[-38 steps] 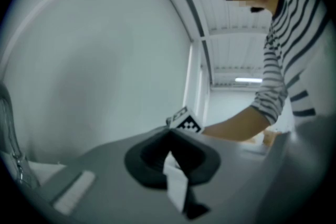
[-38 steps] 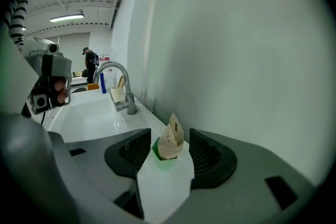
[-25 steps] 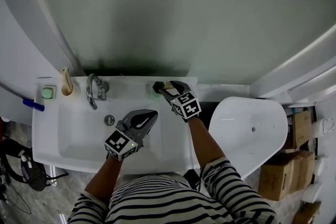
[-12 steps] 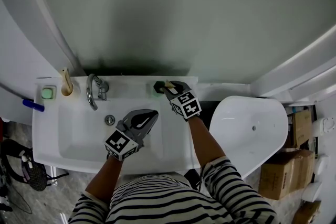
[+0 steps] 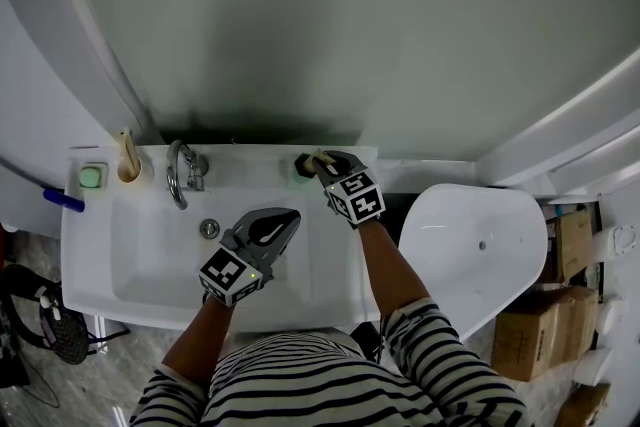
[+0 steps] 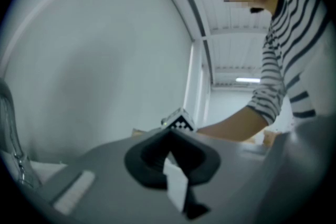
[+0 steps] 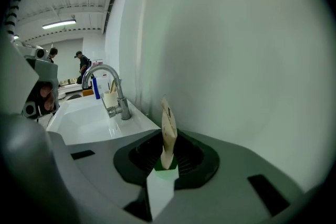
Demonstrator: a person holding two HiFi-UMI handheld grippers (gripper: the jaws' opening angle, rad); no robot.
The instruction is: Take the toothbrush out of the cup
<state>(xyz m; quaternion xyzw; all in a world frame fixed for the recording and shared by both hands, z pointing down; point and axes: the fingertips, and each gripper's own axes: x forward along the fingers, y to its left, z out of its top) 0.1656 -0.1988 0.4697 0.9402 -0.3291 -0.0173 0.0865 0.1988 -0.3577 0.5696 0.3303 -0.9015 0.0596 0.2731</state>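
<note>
A beige toothbrush point(image 7: 168, 128) stands upright in a small green cup point(image 7: 167, 171) on the sink's back rim, right of the faucet. In the head view the green cup point(image 5: 301, 169) and toothbrush point(image 5: 318, 156) sit right at my right gripper point(image 5: 320, 162). My right gripper point(image 7: 163, 178) has its jaws closing, with the toothbrush's lower stem between them and the pads against it. My left gripper point(image 5: 288, 218) hangs shut and empty over the basin, pointing level; in its own view my left gripper point(image 6: 176, 181) holds nothing.
White sink point(image 5: 90, 260) with chrome faucet point(image 5: 180, 171) and drain point(image 5: 208, 228). At the back left stand a beige cup point(image 5: 127, 167), a green soap point(image 5: 91, 177) and a blue object point(image 5: 62, 200). A white toilet lid point(image 5: 470, 250) and cardboard boxes point(image 5: 545, 315) lie to the right.
My right gripper's jaws have drawn together around the toothbrush at the green cup. My left gripper has stayed still.
</note>
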